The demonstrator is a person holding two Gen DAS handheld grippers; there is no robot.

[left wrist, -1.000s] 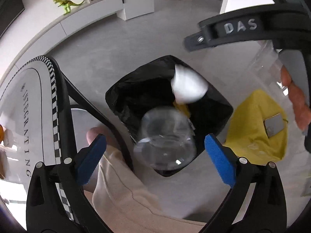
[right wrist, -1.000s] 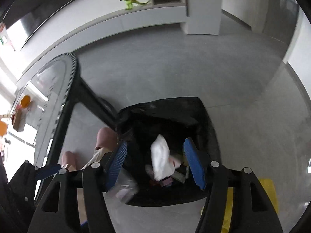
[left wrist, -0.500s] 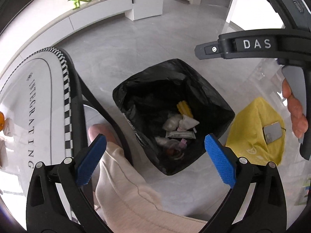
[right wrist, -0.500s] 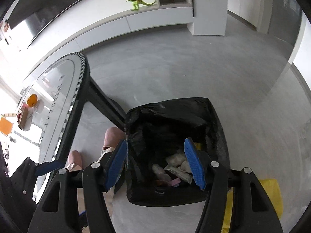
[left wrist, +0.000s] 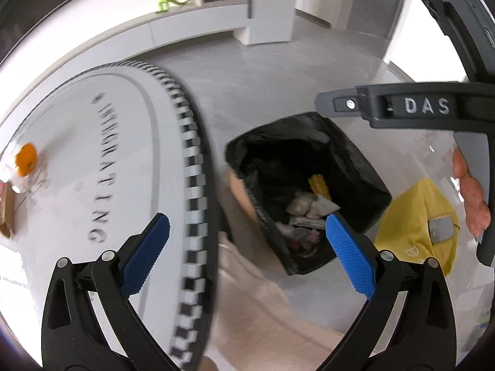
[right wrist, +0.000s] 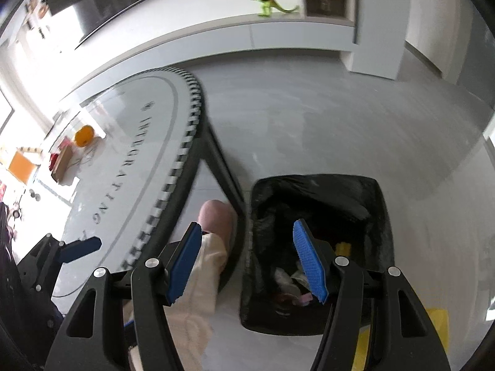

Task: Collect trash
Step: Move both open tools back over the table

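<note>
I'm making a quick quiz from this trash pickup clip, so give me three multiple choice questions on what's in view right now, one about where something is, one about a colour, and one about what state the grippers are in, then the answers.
1. Where does the trash bin stand?
A. on the table
B. on the floor beside the table
C. on the wall shelf

2. What colour is the toy dinosaur?
A. green
B. red
C. blue

3. What state are the left gripper and right gripper in?
A. both shut on trash
B. one holds a bottle
C. both open and empty

Answers:
1 B: the black-lined bin sits on grey floor next to the table edge.
2 A: it is bright green on the shelf.
3 C: each gripper's blue pads stand apart with nothing between them.
</note>
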